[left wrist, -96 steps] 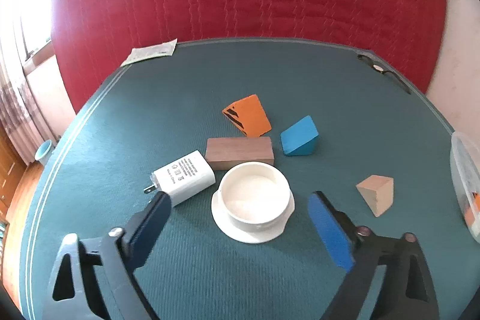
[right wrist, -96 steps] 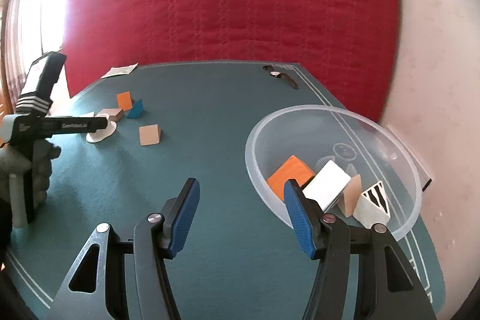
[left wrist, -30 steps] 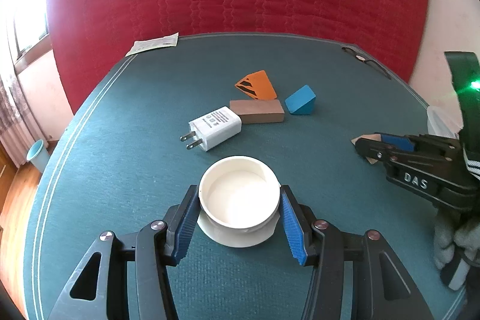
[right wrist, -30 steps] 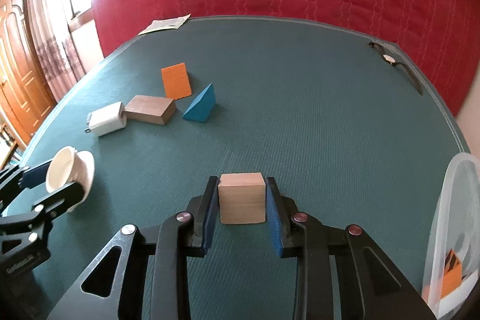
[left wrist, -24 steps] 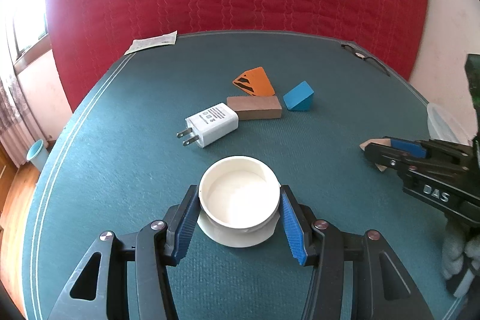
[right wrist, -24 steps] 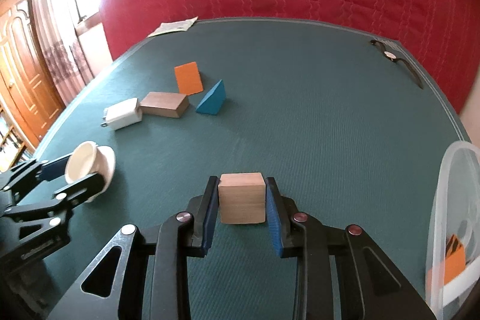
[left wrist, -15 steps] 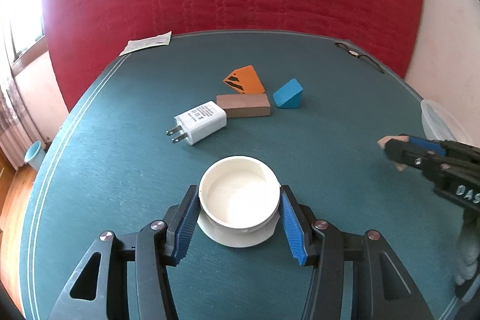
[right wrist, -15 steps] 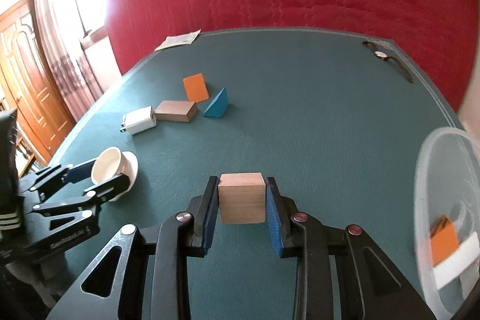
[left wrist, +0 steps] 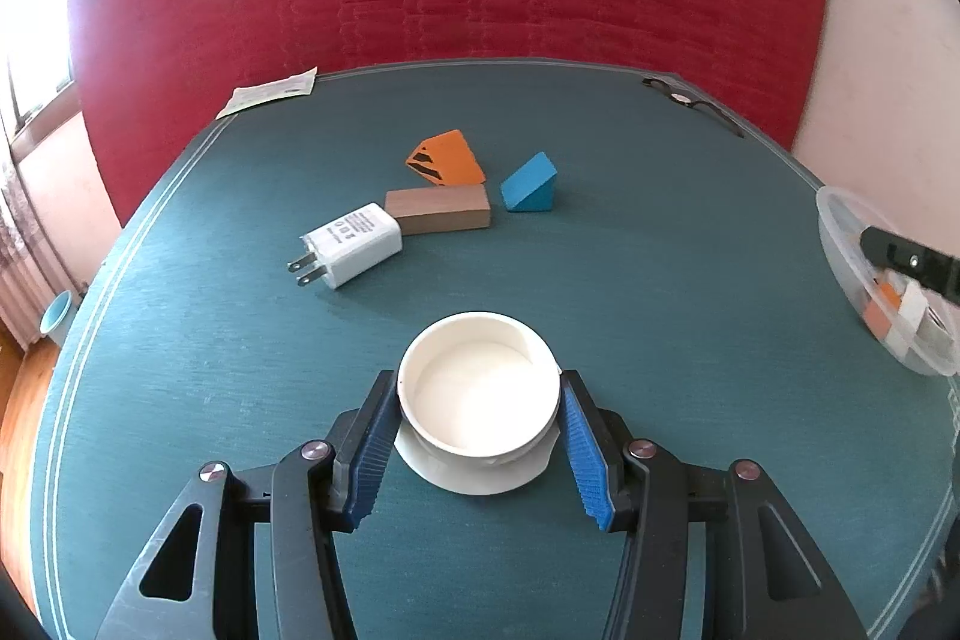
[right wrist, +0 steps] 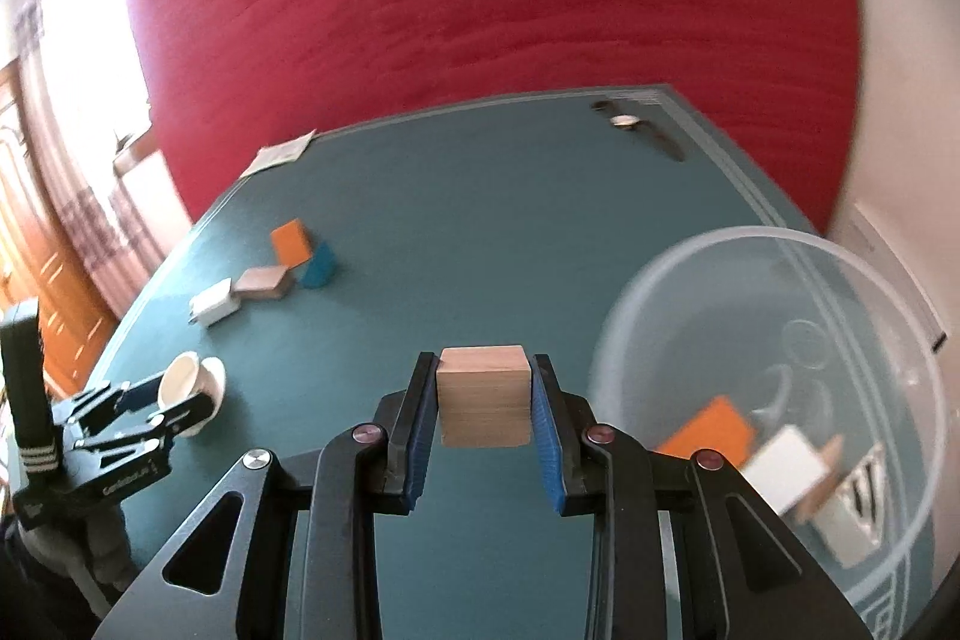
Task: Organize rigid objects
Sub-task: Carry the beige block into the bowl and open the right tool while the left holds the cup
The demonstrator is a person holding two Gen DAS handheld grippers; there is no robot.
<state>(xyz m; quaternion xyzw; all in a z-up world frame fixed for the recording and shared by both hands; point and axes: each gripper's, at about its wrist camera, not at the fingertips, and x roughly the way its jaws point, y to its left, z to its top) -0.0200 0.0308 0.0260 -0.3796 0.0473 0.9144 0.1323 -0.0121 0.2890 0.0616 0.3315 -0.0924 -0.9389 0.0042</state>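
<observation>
Clearly the carrying step is in hand: the right gripper (right wrist: 483, 403) is clamped on a pale wooden block (right wrist: 483, 396), its blue ribbed pads pressed to the block's two flat side faces, and the clear plastic bowl (right wrist: 708, 280) sits just off the right jaw, near but not yet beneath it. The next move, judging from this, calls for swinging the block over the bowl's rim and parting the jaws so it drops among the pieces already inside, an orange slab, a white box and a striped wedge. The left gripper (left wrist: 478, 435) is closed on a white round cup (left wrist: 478, 388) with a flared base, smooth and glossy, gripped across its curved wall; it appears lifted off the green felt-like table (left wrist: 660, 310), and it probably follows to the same bowl. Well ahead of the left jaws lie a white charger plug (left wrist: 353, 253) with two metal prongs, a brown rectangular block (left wrist: 438, 210) touching it, an orange striped wedge (left wrist: 447, 158) and a blue wedge (left wrist: 529, 182). All are hard and plain-faced; the cup's round side seems likeliest to slip.
</observation>
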